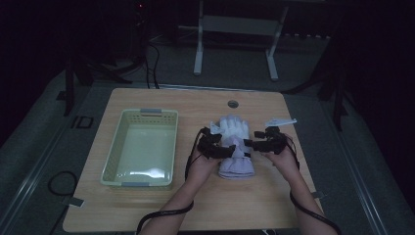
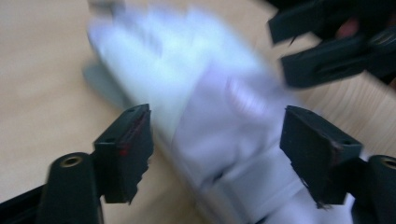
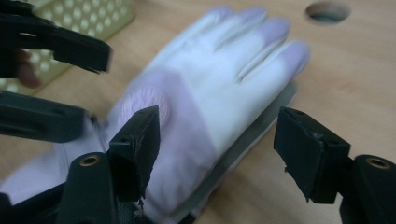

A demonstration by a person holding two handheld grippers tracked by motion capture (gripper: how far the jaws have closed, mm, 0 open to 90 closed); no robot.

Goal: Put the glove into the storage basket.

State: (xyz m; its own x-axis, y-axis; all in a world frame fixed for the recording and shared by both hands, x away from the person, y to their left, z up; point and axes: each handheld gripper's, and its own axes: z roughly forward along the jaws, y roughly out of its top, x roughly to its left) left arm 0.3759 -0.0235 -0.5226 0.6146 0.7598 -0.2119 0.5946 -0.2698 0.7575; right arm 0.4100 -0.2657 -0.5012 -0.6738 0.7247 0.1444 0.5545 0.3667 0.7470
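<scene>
A white and lavender glove [image 1: 236, 147] lies flat on the wooden table [image 1: 147, 205], its fingers pointing away from me. My left gripper [image 1: 229, 148] comes at its cuff end from the left and my right gripper [image 1: 247, 143] from the right. In the left gripper view the jaws [image 2: 217, 133] stand open astride the blurred glove [image 2: 205, 98], not pressing it, with the right gripper [image 2: 322, 51] beyond. In the right gripper view the open jaws [image 3: 217, 135] frame the glove's palm [image 3: 210, 79], and the left gripper [image 3: 60, 79] shows at the left. A grey flat layer [image 3: 254, 123] sticks out under the glove.
A pale yellow-green basket [image 1: 110, 152] stands empty to the left of the glove, and its corner [image 3: 84, 18] appears in the right gripper view. A round cable hole [image 1: 233, 104] lies behind the glove. A white slip [image 1: 281, 121] lies at the back right. A white stand [image 1: 235, 44] rises beyond the table.
</scene>
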